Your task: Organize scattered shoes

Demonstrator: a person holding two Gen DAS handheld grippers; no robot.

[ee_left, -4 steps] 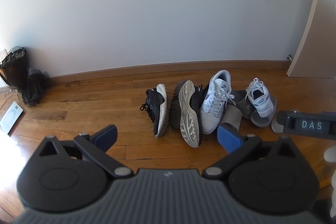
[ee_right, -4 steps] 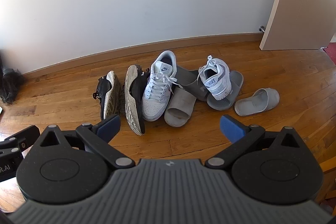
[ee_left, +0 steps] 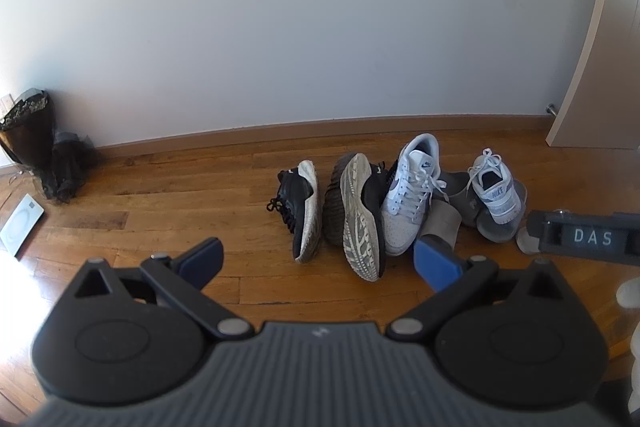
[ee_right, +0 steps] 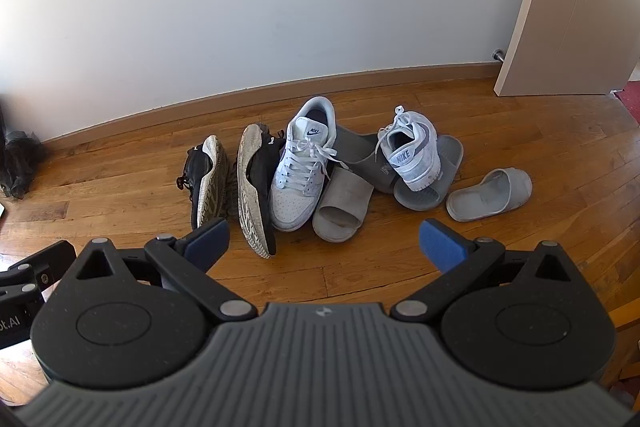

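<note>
The scattered shoes lie in a bunch on the brown wooden floor (ee_left: 168, 195), near the white wall (ee_left: 280, 27).

In the left wrist view, the big white lace-up sneaker (ee_left: 408, 203) stands in the middle of the bunch. Touching its left side is a black running shoe tipped on its side, sole showing (ee_left: 360, 219); a second black running shoe on its side (ee_left: 302, 207) lies just past that. Right of the white sneaker a small white and blue sneaker (ee_left: 494, 189) sits on a dark grey slide sandal (ee_left: 500, 227). The left gripper (ee_left: 318, 257) hangs above the floor with its blue pads spread wide — it holds nothing.

In the right wrist view, a tan slide sandal (ee_right: 342, 207) touches the white sneaker's right side, and a light grey slide sandal (ee_right: 490, 195) lies alone, farthest right. The right gripper (ee_right: 324, 245) is spread wide too — nothing in it.
</note>
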